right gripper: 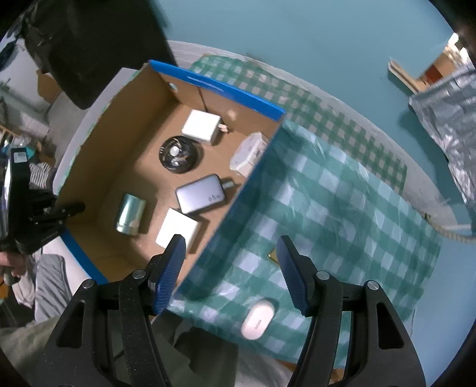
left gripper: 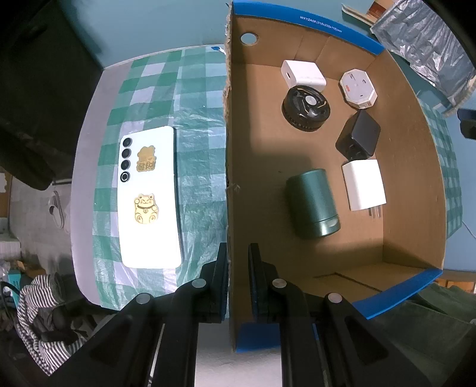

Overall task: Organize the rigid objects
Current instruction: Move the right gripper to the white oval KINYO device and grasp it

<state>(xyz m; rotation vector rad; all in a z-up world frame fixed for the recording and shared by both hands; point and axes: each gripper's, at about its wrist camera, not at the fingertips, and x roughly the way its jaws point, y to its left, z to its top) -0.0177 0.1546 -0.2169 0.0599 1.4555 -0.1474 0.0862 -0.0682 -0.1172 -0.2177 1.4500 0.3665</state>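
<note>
Green-checked cloth (left gripper: 196, 125) covers your table, and on it stands the open cardboard box (left gripper: 416, 178) that takes the rigid things. Inside, from the far end toward you in the left view: a white charger (left gripper: 303, 74) touching a black round fan (left gripper: 306, 108), a white octagonal case (left gripper: 358, 89) beside them, a black adapter (left gripper: 358, 138), a white plug (left gripper: 364, 184) with its prongs toward you, and a green can (left gripper: 312, 202) lying on its side near the middle. Your left gripper (left gripper: 238, 253) is clamped on the box's near side wall, one finger outside and one inside, pointing straight down. Outside that wall, a white phone (left gripper: 148, 196) lies face down on the cloth, with gold stickers on its back. Your right gripper (right gripper: 230, 253) hangs over the box's other wall, jaws parted and nothing between the pads (right gripper: 171, 268); they are not touching the cardboard, as far as the motion-blurred right view lets you judge. Below that gripper a small white earbud case (right gripper: 257, 318) sits on the cloth, outside the box. A small gold thing near the right finger is too blurred to name. Beyond the table you have blue floor (left gripper: 148, 26) and a silver bag (left gripper: 422, 44).
</note>
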